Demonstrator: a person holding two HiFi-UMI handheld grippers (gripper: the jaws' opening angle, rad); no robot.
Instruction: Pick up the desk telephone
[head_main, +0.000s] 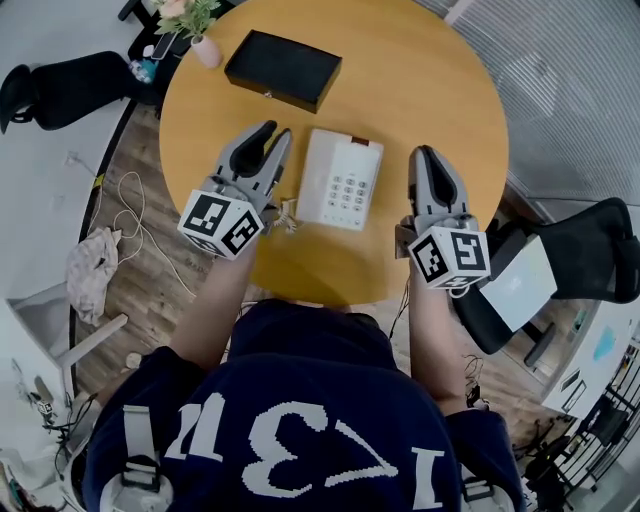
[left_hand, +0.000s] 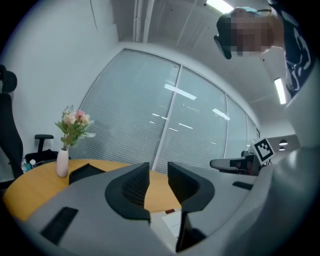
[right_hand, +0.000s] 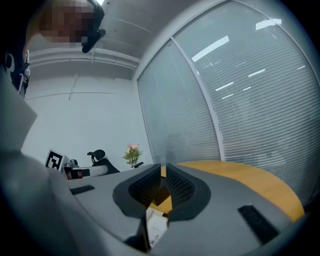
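The white desk telephone (head_main: 340, 178) lies flat in the middle of the round wooden table (head_main: 440, 90), handset on its left side, keypad to the right. My left gripper (head_main: 270, 138) hovers just left of the phone, its jaws a little apart with nothing between them (left_hand: 158, 180). My right gripper (head_main: 428, 158) is to the right of the phone with a gap of bare table between, jaws together and empty (right_hand: 163, 182). Neither gripper touches the phone. The phone does not show in either gripper view.
A black flat box (head_main: 283, 68) lies behind the phone, and a pink vase with flowers (head_main: 205, 45) stands at the table's far left edge. The phone's coiled cord (head_main: 286, 215) trails at its near left corner. Office chairs stand around the table.
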